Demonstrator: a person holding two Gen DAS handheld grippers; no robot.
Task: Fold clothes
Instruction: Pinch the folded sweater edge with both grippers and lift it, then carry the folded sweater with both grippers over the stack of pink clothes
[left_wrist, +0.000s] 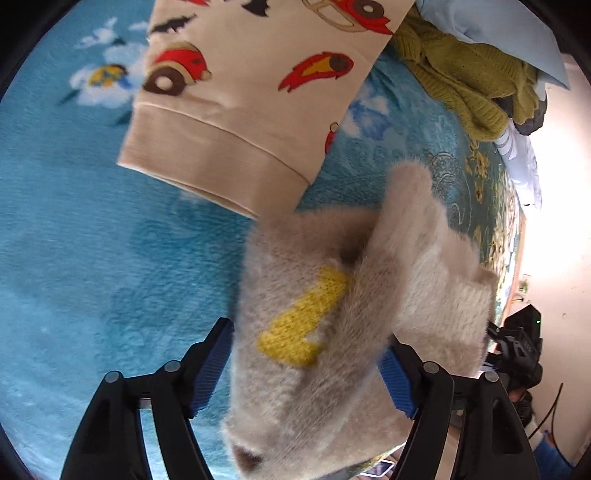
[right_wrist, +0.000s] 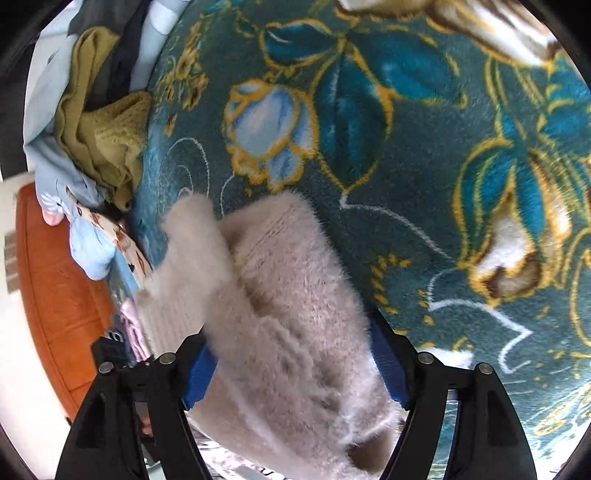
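Observation:
A fluffy beige sweater (left_wrist: 332, 295) with a yellow knitted patch (left_wrist: 303, 325) is bunched up over the blue blanket. My left gripper (left_wrist: 306, 365) has its blue pads (left_wrist: 210, 369) wide apart with the sweater lying between them. In the right wrist view the same fluffy sweater (right_wrist: 280, 302) fills the gap of my right gripper (right_wrist: 291, 373), whose blue pads (right_wrist: 388, 365) also stand wide apart on either side of the cloth. Neither gripper shows a tight pinch.
A folded cream sweatshirt with red car prints (left_wrist: 251, 92) lies on the blue blanket (left_wrist: 74, 240). An olive knit garment (left_wrist: 465, 77) and light blue clothes (right_wrist: 51, 155) are piled at the bed's far side. An orange headboard (right_wrist: 55, 288) is at left.

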